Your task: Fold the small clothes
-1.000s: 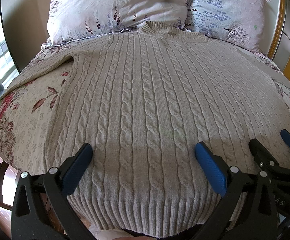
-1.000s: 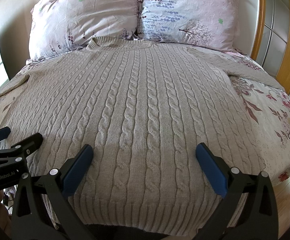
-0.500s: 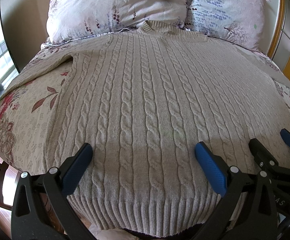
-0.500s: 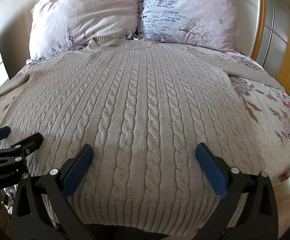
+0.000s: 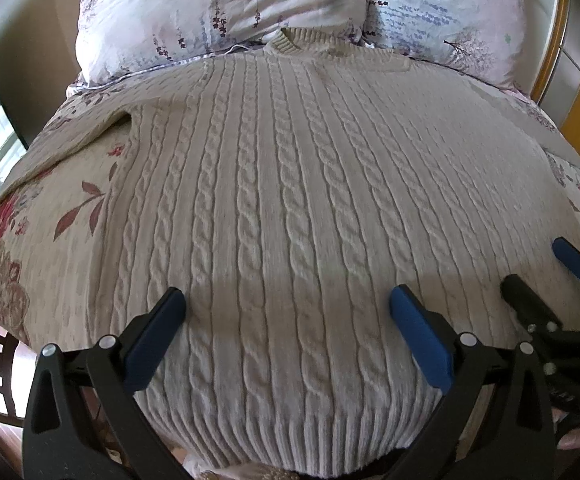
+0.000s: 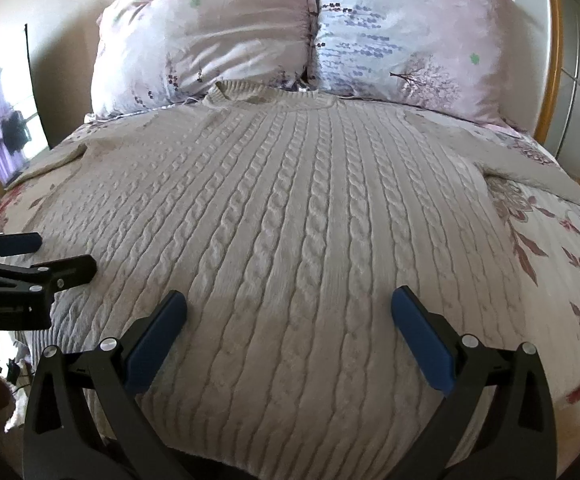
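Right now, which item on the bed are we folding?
On the floral bedspread, just below the two pillows, lies the sweater, spread flat. It is the only beige cable-knit piece, with its collar touching the pillows.

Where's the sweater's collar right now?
The collar sits at the far end of the sweater, top centre in both wrist views, resting against the seam where the two pillows meet.

The sweater's ribbed hem drops out of sight past the bottom edge in both wrist views, and both sleeve ends run out of frame. The right wrist view is motion-blurred, softening the pillows
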The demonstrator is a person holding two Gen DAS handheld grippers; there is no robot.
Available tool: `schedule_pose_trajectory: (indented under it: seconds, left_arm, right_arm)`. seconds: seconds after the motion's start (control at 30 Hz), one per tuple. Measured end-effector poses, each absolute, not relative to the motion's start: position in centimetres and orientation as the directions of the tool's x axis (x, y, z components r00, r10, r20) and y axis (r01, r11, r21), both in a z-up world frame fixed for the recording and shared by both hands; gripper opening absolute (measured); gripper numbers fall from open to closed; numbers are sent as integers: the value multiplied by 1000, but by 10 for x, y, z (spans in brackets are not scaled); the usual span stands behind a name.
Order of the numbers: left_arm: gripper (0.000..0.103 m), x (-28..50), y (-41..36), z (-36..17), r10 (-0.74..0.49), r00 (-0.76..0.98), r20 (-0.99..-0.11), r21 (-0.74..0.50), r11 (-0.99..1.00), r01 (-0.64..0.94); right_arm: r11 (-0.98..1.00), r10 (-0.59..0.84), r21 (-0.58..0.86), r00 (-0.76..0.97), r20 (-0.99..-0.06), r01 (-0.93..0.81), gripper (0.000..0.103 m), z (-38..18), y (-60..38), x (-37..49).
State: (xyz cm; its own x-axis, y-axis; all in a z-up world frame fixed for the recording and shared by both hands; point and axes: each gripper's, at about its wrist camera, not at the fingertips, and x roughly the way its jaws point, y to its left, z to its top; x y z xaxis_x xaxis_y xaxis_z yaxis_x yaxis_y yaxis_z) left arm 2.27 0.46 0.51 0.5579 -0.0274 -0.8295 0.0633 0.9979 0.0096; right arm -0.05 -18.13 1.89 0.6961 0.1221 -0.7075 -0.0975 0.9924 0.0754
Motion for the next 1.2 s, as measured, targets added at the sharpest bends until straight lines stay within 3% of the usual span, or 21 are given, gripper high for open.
schedule_pose_trajectory:
  seconds: [0.1,0.3,0.53,0.73,1.0,1.1,1.2]
  left_arm:
    - [101,37,12,11,-36,566,-824,-9,999,49]
    - [101,70,25,31,-46,605,-795,-29,999,38]
    - [101,108,30,51,-72,647,-759,-36,997,69]
    - [101,135,35,56,-126,653,-747,-90,992,88]
    - [101,156,35,49,-192,669,-718,-147,981,125]
    - [101,164,39,42,-223,660,-718,-191,974,122]
    - [101,171,45,34,-262,646,-717,-254,961,108]
  right_arm:
    - [990,138,127,703,-698,-67,102,30,-206,14]
    - [927,85,326,741,-666,186,101,55,-321,64]
    - [696,30,507,685,-728,509,62,25,-458,105]
    - [526,7,555,649,-761,645,50,-6,-516,116]
    - [451,-15,583,659,-752,676,37,-21,-544,131]
    - [423,-50,574,651,-758,701,15,-24,-553,133]
    - [442,-78,554,646,-760,705,11,-26,-555,133]
